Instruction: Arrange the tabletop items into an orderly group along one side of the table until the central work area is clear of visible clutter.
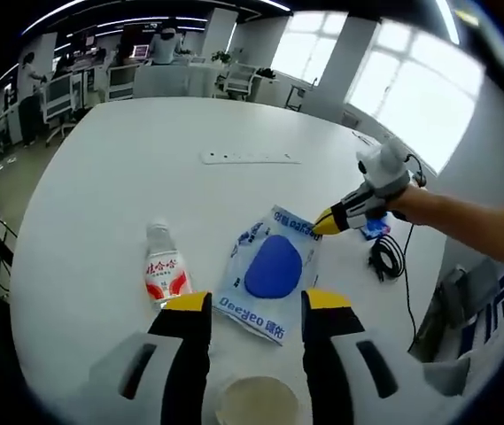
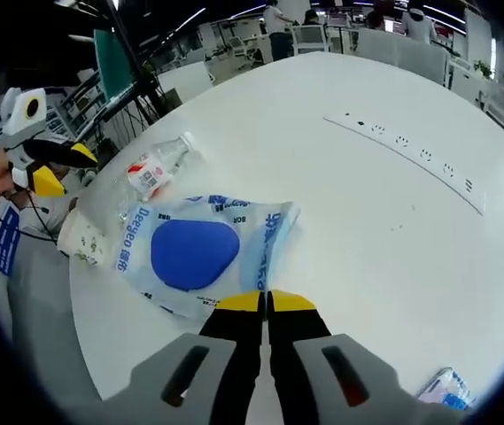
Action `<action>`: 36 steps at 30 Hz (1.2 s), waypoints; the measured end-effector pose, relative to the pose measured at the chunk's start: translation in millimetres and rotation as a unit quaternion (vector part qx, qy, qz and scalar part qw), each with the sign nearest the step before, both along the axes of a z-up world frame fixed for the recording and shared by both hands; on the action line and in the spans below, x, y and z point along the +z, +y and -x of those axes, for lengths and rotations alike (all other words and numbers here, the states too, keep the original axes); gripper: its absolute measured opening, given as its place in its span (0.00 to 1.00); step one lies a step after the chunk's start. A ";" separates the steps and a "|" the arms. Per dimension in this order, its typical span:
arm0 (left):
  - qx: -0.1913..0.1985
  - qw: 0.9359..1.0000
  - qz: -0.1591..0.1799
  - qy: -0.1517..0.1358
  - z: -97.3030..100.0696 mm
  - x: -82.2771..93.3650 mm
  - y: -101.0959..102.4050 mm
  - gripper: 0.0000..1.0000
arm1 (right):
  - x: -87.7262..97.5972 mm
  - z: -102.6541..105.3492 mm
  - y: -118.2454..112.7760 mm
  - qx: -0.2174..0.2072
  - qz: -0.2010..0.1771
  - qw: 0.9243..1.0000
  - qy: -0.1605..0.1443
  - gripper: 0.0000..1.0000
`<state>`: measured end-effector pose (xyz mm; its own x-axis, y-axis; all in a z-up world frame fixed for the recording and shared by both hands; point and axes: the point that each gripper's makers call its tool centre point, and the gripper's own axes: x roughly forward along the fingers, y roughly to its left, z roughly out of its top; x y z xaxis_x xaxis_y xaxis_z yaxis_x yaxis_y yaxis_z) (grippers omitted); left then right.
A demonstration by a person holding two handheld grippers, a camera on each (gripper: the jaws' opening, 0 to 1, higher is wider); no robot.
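A blue-and-white packet lies flat on the white table. My right gripper is shut, its yellow tips meeting on the packet's near edge. To the packet's left lies a small water bottle with a red-and-white label. A paper cup stands at the table's rim. My left gripper hangs open above the cup, short of the packet and bottle, with nothing between its jaws.
A long white power strip is set into the table's middle. A black cable and a small blue packet lie near the table's edge by the right arm. Desks, chairs and people stand beyond.
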<state>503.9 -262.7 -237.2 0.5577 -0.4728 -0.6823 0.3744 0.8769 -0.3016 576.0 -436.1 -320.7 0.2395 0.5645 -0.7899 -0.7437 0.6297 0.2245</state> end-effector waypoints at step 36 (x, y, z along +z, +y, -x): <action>0.046 0.974 -0.037 0.220 10.1 -75.0 -25.6 0.30 | 2.9 6.4 -10.0 -0.016 -0.032 0.999 -0.013 0.00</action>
